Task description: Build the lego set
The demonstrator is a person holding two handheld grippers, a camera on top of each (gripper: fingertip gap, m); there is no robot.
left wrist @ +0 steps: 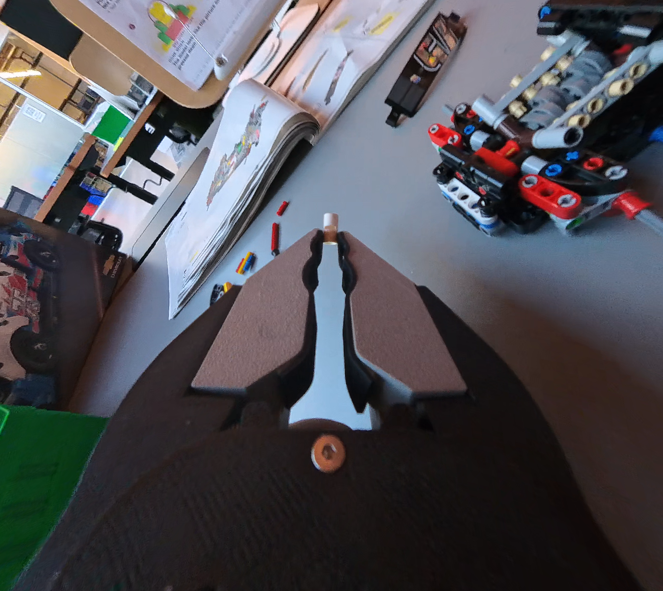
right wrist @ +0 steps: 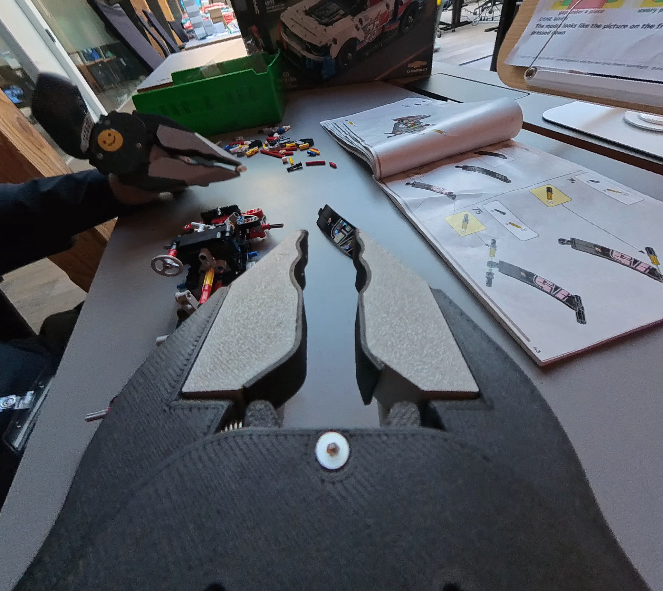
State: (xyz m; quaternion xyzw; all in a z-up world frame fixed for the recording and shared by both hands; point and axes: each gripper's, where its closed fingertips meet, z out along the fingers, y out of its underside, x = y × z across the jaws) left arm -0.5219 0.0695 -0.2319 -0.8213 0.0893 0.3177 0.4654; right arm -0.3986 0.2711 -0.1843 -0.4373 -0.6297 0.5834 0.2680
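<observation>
- A small tan-and-white peg [left wrist: 330,229] sat pinched at the tips of the left tongs [left wrist: 330,239], long axis pointing forward along the fingers, above the grey surface [left wrist: 430,286].
- The right tongs [right wrist: 330,245] stood narrowly parted and bare, just beside a black curved panel [right wrist: 337,225], near the part-built model [right wrist: 215,243].

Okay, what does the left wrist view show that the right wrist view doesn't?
Only the left wrist view: the left gripper up close, pads pinching a small tan and white pin.
Only the right wrist view: the open right gripper, a green bin and the full pile of loose pieces.
Both: the part-built model, black curved panel, open booklet.
</observation>
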